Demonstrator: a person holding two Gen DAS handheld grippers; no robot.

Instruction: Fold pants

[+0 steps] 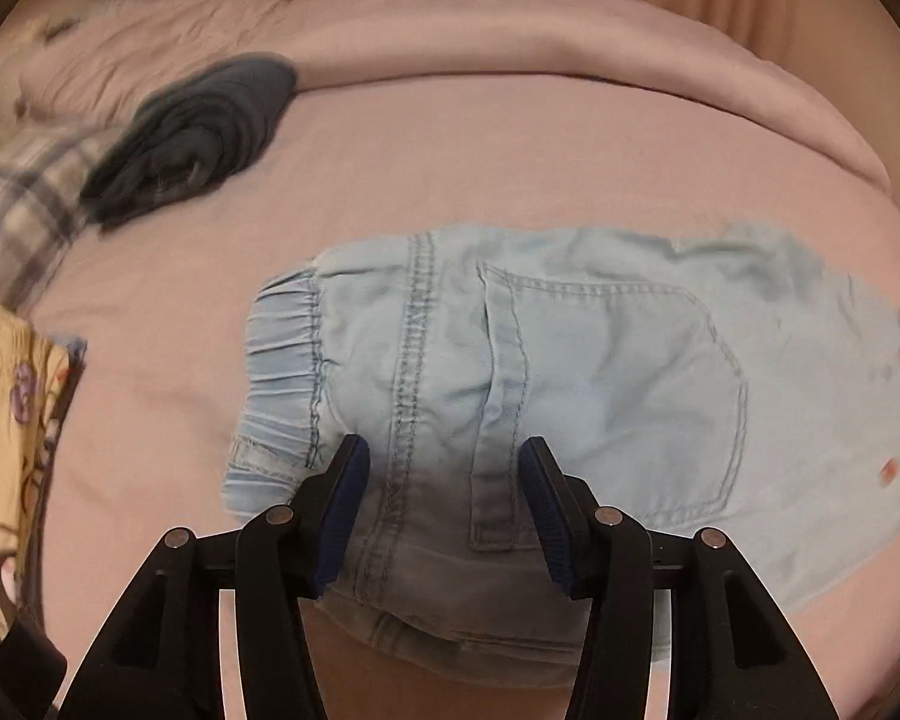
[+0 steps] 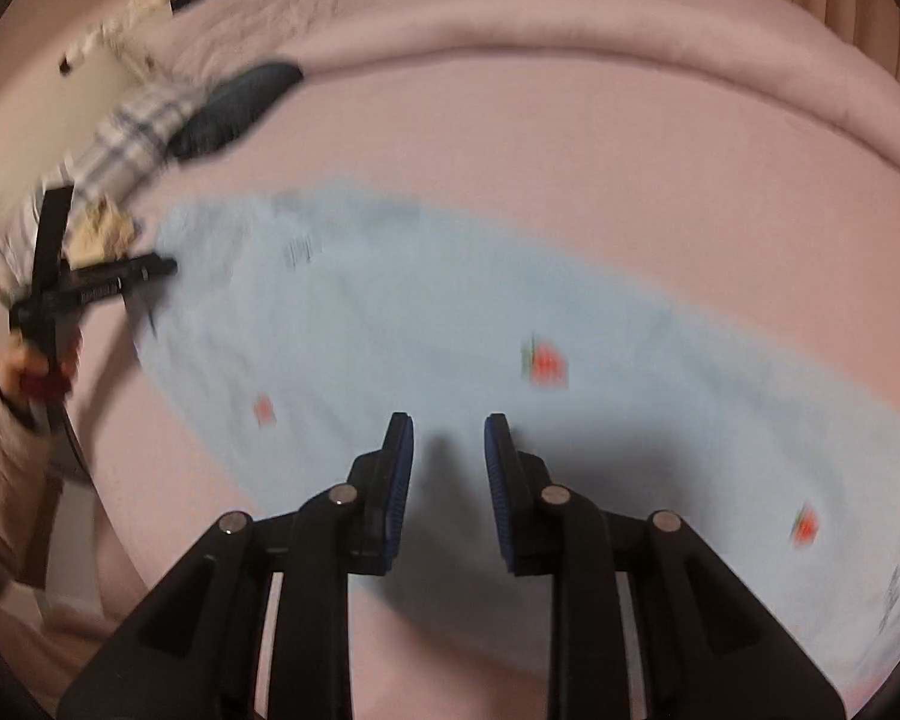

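Light blue denim pants (image 1: 570, 372) lie flat on the pink bed, back pocket up, elastic waistband to the left. My left gripper (image 1: 444, 450) is open just above the waist end, jaws on either side of the back seam, holding nothing. In the right wrist view the pants (image 2: 450, 324) stretch from upper left to lower right, with small red strawberry marks. My right gripper (image 2: 449, 426) is open above the leg's near edge, empty. The left gripper (image 2: 90, 282) also shows at the far left, held by a hand.
A dark grey garment (image 1: 198, 132) and a plaid garment (image 1: 24, 204) lie at the back left of the bed. A yellow floral cloth (image 1: 6, 420) sits at the left edge. A rolled pink duvet (image 1: 510, 42) runs along the back.
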